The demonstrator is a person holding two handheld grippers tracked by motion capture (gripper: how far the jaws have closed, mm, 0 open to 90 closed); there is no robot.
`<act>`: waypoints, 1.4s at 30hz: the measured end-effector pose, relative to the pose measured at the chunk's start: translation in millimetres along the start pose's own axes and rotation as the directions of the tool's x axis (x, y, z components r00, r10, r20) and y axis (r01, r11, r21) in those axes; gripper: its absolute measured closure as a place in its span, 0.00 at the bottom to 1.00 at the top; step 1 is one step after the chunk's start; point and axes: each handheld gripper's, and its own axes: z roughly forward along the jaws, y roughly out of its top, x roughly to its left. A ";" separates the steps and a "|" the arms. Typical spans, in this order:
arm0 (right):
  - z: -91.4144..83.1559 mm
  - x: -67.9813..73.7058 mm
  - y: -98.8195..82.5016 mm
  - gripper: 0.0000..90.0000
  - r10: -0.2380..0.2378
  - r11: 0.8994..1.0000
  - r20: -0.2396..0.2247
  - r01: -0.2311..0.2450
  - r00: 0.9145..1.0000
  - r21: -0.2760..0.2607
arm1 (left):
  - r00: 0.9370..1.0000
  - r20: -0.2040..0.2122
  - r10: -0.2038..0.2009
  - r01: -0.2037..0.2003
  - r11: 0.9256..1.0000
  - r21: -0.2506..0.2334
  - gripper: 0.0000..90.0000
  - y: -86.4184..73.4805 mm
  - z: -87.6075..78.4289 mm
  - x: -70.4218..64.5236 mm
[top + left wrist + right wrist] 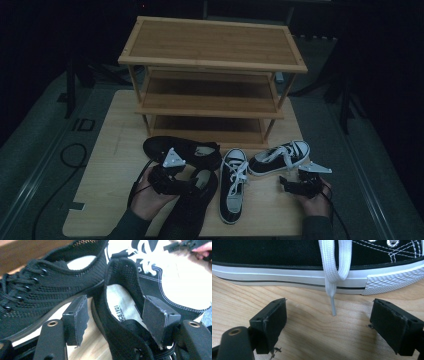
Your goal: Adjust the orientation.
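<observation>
Two black mesh shoes lie at the table's front left: one (182, 150) sideways, one (192, 205) pointing toward me. My left gripper (192, 186) hovers at the nearer shoe's opening. In the left gripper view this gripper (116, 320) is open, the shoe's (125, 340) side wall standing between the pads untouched, with the other mesh shoe (37, 290) beyond. Two black-and-white canvas sneakers (233, 185) (280, 157) lie to the right. My right gripper (286, 183) (329, 322) is open just above the wood, facing one sneaker's (287, 255) white sole. A white lace end (332, 277) hangs between its jaws.
A three-shelf bamboo shoe rack (215, 45) stands at the back of the wooden table (115, 165), its shelves bare. Dark floor and cables surround the table. A person's hands hold both grippers at the front edge.
</observation>
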 end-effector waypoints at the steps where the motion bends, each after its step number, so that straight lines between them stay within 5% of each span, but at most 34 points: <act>1: 0.0 0.0 0.0 0.15 0.000 1.000 0.000 0.000 1.000 0.000 | 1.000 -0.005 -0.002 0.003 1.000 0.017 0.46 -0.4 1.6 -0.5; 8: 0.0 0.0 0.0 0.15 0.000 1.000 0.000 0.000 1.000 0.000 | 0.999 0.007 -0.051 0.050 0.992 0.119 0.69 -3.3 6.0 4.3; 14: 0.0 0.0 0.0 0.15 0.000 1.000 0.000 0.000 1.000 0.000 | 0.999 0.025 -0.031 0.028 0.992 0.127 0.97 -3.3 3.9 6.4; 24: 0.0 -0.1 0.0 0.15 0.000 1.000 0.000 0.000 1.000 0.000 | 0.999 -0.031 0.018 -0.015 0.994 0.106 0.98 -0.6 1.4 16.7; 32: 0.1 -0.2 0.1 0.15 -0.001 1.000 0.000 0.001 1.000 0.000 | 0.990 -0.131 0.050 -0.041 0.996 0.074 0.97 3.2 4.0 33.1; 36: 0.1 -0.2 0.1 0.15 -0.001 1.000 0.000 0.001 1.000 0.000 | 0.982 -0.186 0.041 -0.034 0.999 0.043 0.98 6.0 9.8 40.0; 42: 0.1 -0.2 0.2 0.15 -0.001 1.000 0.000 0.001 1.000 0.000 | 0.979 -0.203 -0.001 -0.002 1.000 -0.015 0.97 5.6 15.4 48.3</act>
